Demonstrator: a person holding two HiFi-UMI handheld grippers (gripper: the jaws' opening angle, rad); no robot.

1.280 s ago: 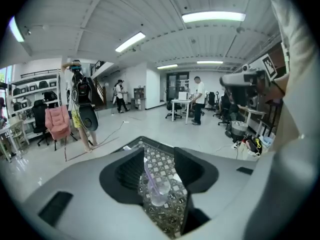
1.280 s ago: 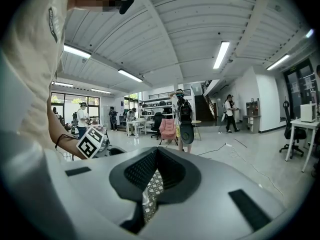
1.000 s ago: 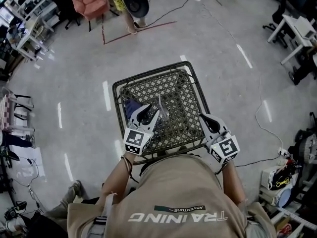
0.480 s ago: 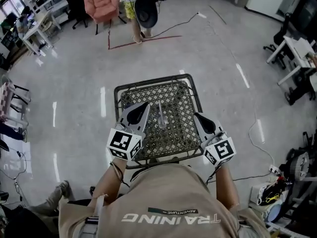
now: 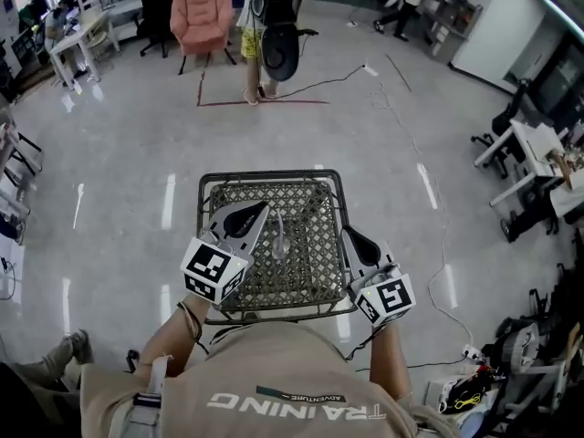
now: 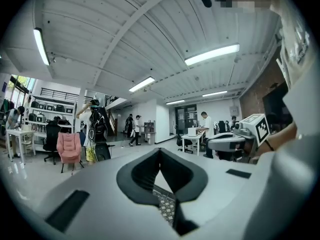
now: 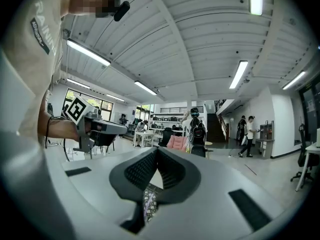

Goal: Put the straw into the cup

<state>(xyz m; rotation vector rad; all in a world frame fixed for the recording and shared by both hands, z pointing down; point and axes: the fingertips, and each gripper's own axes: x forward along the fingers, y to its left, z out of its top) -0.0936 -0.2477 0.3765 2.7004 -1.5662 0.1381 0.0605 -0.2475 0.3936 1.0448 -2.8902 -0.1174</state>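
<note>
A small square table with a dark woven mesh top stands in front of me in the head view. Near its middle is a clear cup, and a thin pale straw rises from it. My left gripper hovers over the table's left side, left of the cup, shut and holding nothing. My right gripper hangs over the table's right edge, also shut and holding nothing. In the left gripper view the left gripper points level across the room. So does the right gripper in its own view.
Beyond the table a person stands by a pink armchair. Red tape lines and a cable lie on the shiny floor. Desks and office chairs line the right side, more desks the far left.
Both grippers have risen above the table top. The left jaws, apart a second ago beside the cup, have come together. The head view has tilted up toward the room.
</note>
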